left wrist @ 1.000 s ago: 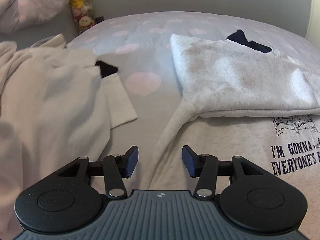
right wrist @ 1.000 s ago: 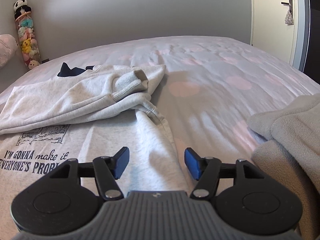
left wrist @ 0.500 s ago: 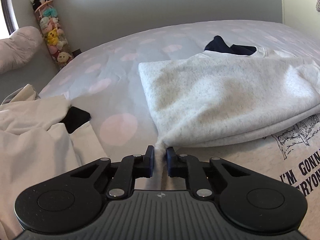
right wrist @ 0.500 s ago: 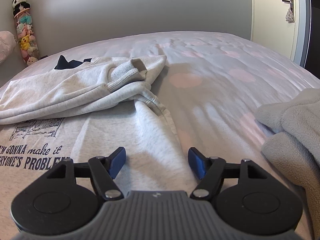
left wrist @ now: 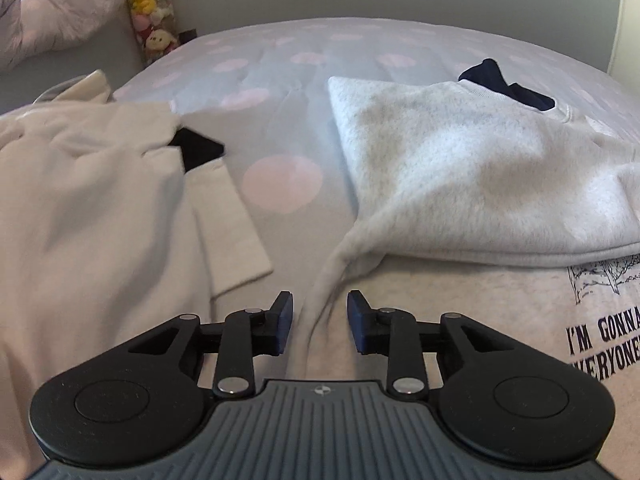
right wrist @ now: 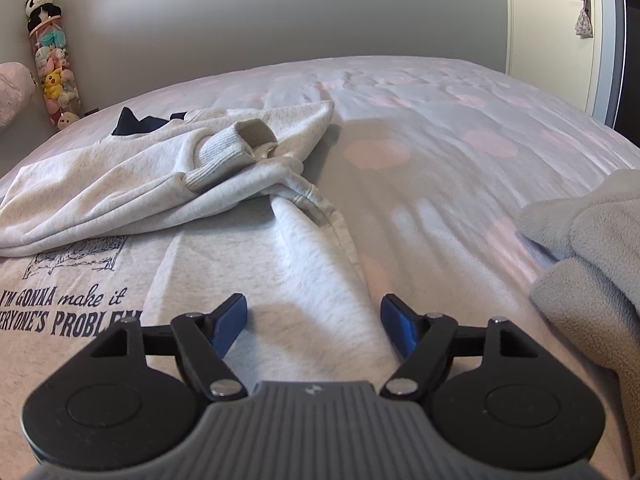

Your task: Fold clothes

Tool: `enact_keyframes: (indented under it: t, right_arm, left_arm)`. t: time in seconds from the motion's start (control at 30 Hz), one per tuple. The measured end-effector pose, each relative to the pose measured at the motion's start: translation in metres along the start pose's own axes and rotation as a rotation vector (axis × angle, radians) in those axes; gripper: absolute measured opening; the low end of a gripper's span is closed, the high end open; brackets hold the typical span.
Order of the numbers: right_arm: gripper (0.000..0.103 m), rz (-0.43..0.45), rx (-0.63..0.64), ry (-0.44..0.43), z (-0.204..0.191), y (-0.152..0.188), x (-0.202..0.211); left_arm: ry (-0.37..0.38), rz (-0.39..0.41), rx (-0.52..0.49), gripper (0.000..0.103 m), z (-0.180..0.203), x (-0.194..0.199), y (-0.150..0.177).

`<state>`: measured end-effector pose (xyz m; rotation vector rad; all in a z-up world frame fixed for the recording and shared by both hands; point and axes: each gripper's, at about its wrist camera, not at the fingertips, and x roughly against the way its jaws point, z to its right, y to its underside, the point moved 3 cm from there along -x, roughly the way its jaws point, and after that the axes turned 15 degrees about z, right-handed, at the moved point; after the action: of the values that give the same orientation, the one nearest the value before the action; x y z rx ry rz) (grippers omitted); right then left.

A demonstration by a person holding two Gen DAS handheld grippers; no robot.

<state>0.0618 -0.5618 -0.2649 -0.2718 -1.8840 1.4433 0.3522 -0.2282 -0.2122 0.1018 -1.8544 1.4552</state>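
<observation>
Progress is partial: we see the sweatshirt [left wrist: 480,184] top folded down, side edges unfolded between the released left gripper [left wrist: 319,322] and released right gripper [right wrist: 313,322].

Pale heather-grey sweatshirt [left wrist: 472,184] with dark navy lettering and a line drawing, navy lining at the collar. The bedsheet [right wrist: 420,120] is light grey with pink polka dots. Cream garment [left wrist: 88,208] at the bed's left edge, grey fleece [right wrist: 592,256] at its right.
</observation>
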Motion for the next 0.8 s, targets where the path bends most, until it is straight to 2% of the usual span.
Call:
enact_keyframes:
  t: [0.1, 0.17, 0.27, 0.4, 0.5, 0.57, 0.7, 0.8]
  right_arm:
    - [0.077, -0.036, -0.028, -0.005, 0.002, -0.005, 0.008]
    - [0.077, -0.062, -0.062, -0.006, 0.005, -0.009, 0.014]
    - [0.078, -0.15, -0.138, 0.0, 0.012, -0.012, 0.022]
    - [0.079, -0.288, -0.227, -0.008, 0.027, -0.009, 0.036]
    - [0.081, -0.369, -0.268, -0.004, 0.042, -0.004, 0.047]
    - [0.081, -0.403, -0.324, -0.009, 0.052, 0.0, 0.056]
    - [0.081, -0.465, -0.437, -0.023, 0.07, 0.007, 0.071]
    - [0.081, -0.522, -0.442, -0.039, 0.069, 0.011, 0.074]
  left_arm:
    - [0.005, -0.071, 0.057, 0.038, -0.012, 0.022, 0.013]
    - [0.018, -0.098, 0.088, 0.048, -0.02, 0.04, 0.018]
    - [0.045, -0.17, 0.138, 0.053, -0.033, 0.061, 0.028]
    - [0.032, -0.284, 0.269, 0.053, -0.055, 0.077, 0.048]
    - [0.048, -0.349, 0.41, 0.053, -0.068, 0.083, 0.061]
    - [0.085, -0.386, 0.467, 0.053, -0.07, 0.087, 0.069]
    - [0.162, -0.461, 0.49, 0.054, -0.06, 0.094, 0.082]
    - [0.179, -0.482, 0.456, 0.055, -0.05, 0.097, 0.085]
